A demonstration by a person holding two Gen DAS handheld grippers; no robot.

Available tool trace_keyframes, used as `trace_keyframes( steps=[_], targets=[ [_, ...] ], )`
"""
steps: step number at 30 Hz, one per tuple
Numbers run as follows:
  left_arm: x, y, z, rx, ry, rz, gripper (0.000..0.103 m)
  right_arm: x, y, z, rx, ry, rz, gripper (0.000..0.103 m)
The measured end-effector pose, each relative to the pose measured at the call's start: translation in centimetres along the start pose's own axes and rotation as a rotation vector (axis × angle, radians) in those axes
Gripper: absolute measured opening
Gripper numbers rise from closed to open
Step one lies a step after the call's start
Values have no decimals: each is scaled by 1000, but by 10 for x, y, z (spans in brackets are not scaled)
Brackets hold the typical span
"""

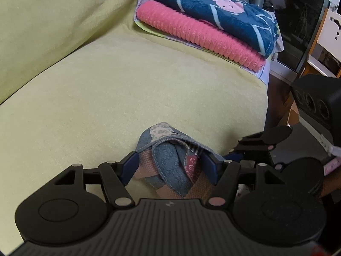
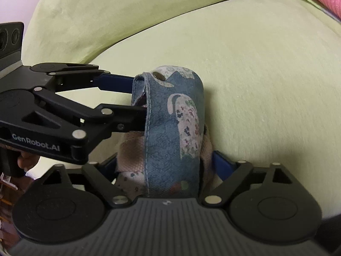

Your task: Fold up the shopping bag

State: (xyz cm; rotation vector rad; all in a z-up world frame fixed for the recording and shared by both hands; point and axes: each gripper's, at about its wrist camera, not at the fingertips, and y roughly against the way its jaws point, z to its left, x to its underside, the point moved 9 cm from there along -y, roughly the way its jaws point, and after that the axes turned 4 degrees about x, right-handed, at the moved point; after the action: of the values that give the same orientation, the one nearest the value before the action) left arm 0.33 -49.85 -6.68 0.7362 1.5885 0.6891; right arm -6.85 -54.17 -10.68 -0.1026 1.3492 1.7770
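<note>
The shopping bag (image 1: pixel 170 166) is rolled into a small bundle of blue and pink patchwork cloth. It hangs just above the yellow-green sofa seat (image 1: pixel 106 85). My left gripper (image 1: pixel 170 160) is shut on it, a blue pad pressing on each side. In the right wrist view a blue strap with a metal snap (image 2: pixel 158 76) wraps over the bag (image 2: pixel 174 128). The left gripper (image 2: pixel 138 100) reaches in from the left and pinches the bundle's left end. My right gripper (image 2: pixel 166 164) holds the near end, both pads against the cloth. From the left wrist camera, the right gripper (image 1: pixel 240 149) sits by the bundle's right side.
A pink ribbed blanket (image 1: pixel 198 36) and a dark blue patterned one (image 1: pixel 213 10) are stacked at the sofa's far end. The backrest cushion (image 1: pixel 53 21) runs along the left. The seat drops off on the right to dark floor and white furniture (image 1: pixel 328 42). A hand (image 2: pixel 25 157) shows under the left gripper.
</note>
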Motion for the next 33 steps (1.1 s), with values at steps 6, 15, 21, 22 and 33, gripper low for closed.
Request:
trace_keyframes(
  steps=[6, 15, 21, 22, 33],
  targets=[
    [1, 28, 7, 20, 68, -50, 58, 7, 13, -3, -5, -4, -9, 75],
    [29, 26, 9, -40, -234, 122, 64, 0, 11, 13, 12, 88, 8, 73],
    [39, -2, 0, -18, -351, 185, 69, 3, 22, 4, -19, 56, 16, 73],
    [42, -8, -1, -24, -371, 200, 69, 5, 24, 3, -23, 53, 14, 73],
    [52, -29, -46, -8, -743, 251, 70, 9, 31, 0, -85, -60, 17, 73]
  ],
)
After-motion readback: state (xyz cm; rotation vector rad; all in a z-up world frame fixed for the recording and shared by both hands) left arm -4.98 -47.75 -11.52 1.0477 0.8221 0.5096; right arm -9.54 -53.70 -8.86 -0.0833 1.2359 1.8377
